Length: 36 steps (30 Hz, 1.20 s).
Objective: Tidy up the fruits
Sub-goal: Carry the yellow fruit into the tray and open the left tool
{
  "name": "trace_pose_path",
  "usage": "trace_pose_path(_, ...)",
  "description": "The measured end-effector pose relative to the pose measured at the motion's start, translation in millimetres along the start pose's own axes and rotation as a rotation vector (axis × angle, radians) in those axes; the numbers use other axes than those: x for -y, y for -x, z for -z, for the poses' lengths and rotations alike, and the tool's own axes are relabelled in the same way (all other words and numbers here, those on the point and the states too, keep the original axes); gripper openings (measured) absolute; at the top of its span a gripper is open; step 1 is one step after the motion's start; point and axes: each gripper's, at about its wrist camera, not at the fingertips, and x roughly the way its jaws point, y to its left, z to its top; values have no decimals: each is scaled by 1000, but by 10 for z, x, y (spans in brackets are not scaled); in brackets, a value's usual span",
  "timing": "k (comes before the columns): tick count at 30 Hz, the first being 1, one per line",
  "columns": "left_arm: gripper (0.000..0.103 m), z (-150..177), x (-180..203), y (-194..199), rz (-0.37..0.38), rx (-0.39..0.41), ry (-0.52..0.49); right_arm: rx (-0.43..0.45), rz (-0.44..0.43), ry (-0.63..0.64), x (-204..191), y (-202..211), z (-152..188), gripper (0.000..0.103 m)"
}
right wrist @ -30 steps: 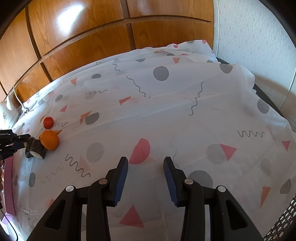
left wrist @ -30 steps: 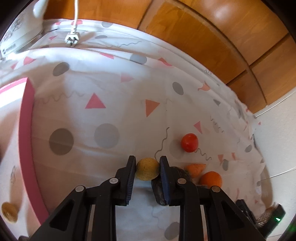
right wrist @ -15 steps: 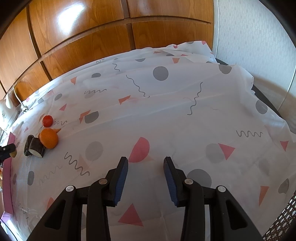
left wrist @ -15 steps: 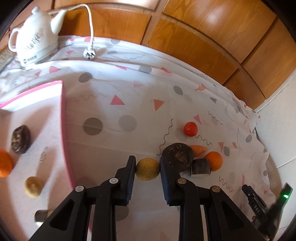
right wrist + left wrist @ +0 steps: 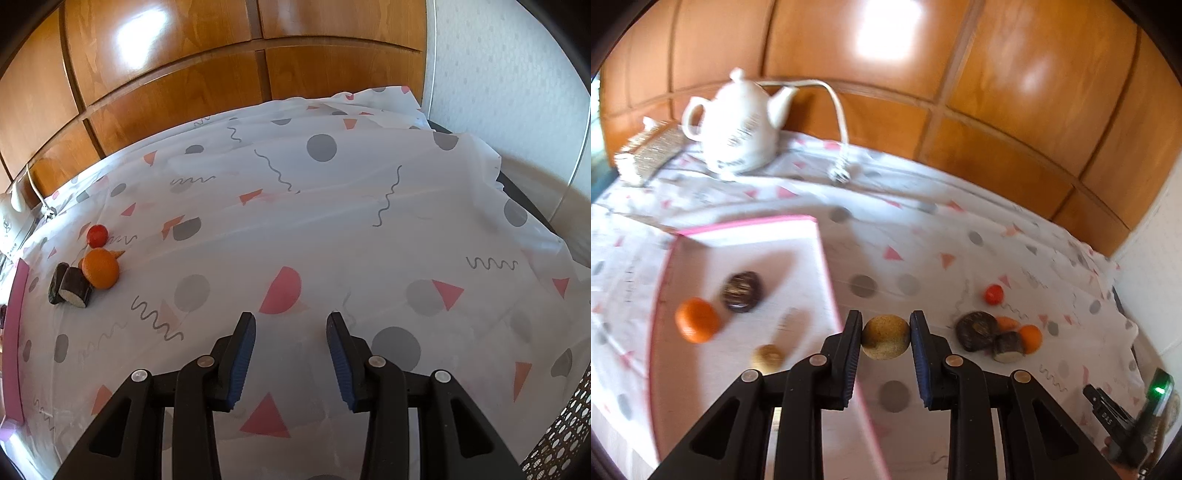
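Note:
My left gripper (image 5: 885,341) is shut on a round yellow-brown fruit (image 5: 885,336), held in the air beside the right rim of a pink-edged tray (image 5: 827,273). In the tray lie an orange (image 5: 697,319), a dark brown fruit (image 5: 741,291) and a small tan fruit (image 5: 767,357). On the cloth to the right sit a red tomato (image 5: 993,294), a dark round fruit (image 5: 975,330), a cut dark piece (image 5: 1007,347) and another orange (image 5: 1030,338). My right gripper (image 5: 291,350) hangs open over bare cloth, far from the orange (image 5: 100,272), the tomato (image 5: 97,235) and the cut dark piece (image 5: 75,288).
A white kettle (image 5: 738,122) with its cord and plug (image 5: 839,173) stands at the back left, beside a woven box (image 5: 646,153). Wooden panelling (image 5: 960,92) closes the far side. A black device with a green light (image 5: 1156,391) lies at the right cloth edge.
My left gripper has risen and swung left with the yellow-brown fruit, away from the fruit pile and up to the tray's rim. The kettle came into view. The right gripper stayed still.

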Motion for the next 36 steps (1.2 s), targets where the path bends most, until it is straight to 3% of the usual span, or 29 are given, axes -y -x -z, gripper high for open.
trace_pose_path(10,27,133,-422,259,-130,76,31,-2,-10,45,-177,41,45,40)
trace_pose_path(19,27,259,-757,276,-203,76,105,2,-10,76,-276,83,53,40)
trace_pose_path(36,28,456,-1061,257,-258,42,186,3,-11,100,-375,127,76,40)
